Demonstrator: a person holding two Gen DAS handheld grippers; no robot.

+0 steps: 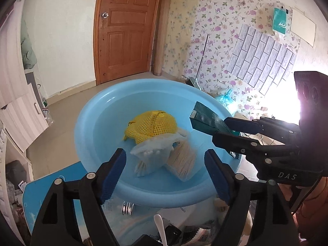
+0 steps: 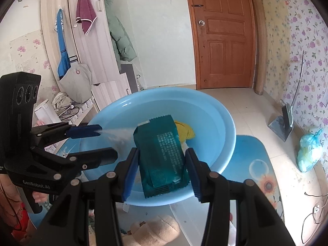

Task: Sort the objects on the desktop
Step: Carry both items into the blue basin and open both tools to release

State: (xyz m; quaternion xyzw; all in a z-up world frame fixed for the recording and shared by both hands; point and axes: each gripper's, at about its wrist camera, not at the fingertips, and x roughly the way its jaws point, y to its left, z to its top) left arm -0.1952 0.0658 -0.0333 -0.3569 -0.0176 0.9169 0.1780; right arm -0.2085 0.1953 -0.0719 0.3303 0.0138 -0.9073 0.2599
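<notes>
Dark green foil packet held over the blue basin, ready to drop in with the rest.

The right gripper (image 2: 162,165) has its fingers closed across the width of the green foil packet (image 2: 164,155), which hangs in the air above the basin's near rim. It looks light, slick and crinkly, with soft contents, so a pinch across the flat middle should hold better than one at the crimped ends. The light blue plastic basin (image 1: 98,110) already holds a yellow mesh pouch (image 1: 152,126) and clear plastic bags of cotton swabs (image 1: 152,155), all soft and light. The left gripper (image 1: 165,173) hovers at the basin's near edge, its fingers spread apart and empty.
</notes>
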